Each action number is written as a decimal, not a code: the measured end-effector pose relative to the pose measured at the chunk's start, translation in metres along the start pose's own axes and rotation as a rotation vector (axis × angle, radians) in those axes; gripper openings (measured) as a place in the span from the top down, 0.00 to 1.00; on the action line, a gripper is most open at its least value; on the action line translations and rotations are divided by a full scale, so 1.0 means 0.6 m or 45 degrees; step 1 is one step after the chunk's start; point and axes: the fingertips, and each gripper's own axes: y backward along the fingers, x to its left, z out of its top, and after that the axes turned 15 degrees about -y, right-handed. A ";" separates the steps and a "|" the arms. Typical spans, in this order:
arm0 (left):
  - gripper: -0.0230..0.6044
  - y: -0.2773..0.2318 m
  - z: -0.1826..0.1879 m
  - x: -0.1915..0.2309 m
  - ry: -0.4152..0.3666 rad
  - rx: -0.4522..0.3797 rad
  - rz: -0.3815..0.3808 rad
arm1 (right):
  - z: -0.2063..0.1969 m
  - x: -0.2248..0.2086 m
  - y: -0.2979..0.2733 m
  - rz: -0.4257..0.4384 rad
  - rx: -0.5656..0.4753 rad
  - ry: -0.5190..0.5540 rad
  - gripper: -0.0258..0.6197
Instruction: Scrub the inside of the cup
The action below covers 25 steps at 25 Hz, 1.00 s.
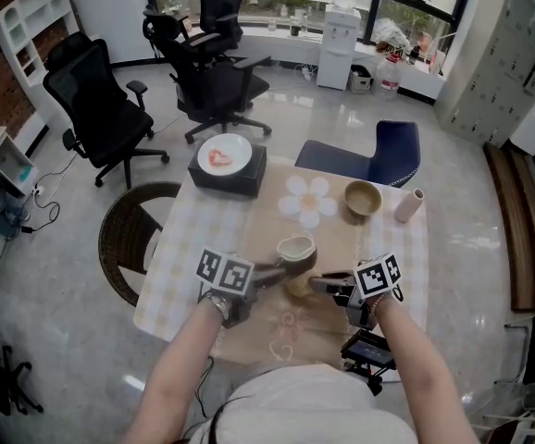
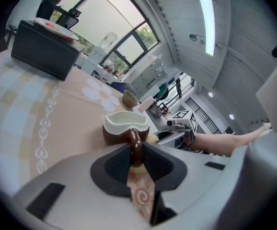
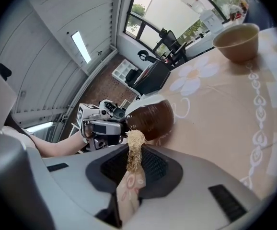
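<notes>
Beside the cup (image 1: 296,251), the left claw's (image 1: 269,270) cube (image 1: 224,273) bears square markers.

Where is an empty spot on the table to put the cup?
The checked cloth between the black box and the left gripper is bare. So is the white flower print between that box and the tan bowl. The front middle is crowded: the left gripper and the right gripper with its straw-coloured scrubber meet at the brown cream-lined cup.

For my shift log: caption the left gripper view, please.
Left gripper shut on the handle of the brown cup; right gripper holds a scrubber alongside.
</notes>
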 end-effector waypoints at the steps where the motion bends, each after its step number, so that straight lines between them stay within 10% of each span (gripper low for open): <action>1: 0.86 -0.002 0.003 -0.001 0.005 -0.007 0.002 | 0.002 -0.001 -0.001 -0.004 -0.005 0.021 0.85; 17: 0.86 -0.009 -0.013 -0.011 -0.189 0.121 0.097 | -0.009 0.071 0.000 -0.021 0.125 0.493 0.85; 25: 0.86 -0.012 -0.041 -0.012 -0.487 0.276 0.124 | -0.011 0.082 0.019 -0.081 0.111 0.585 0.85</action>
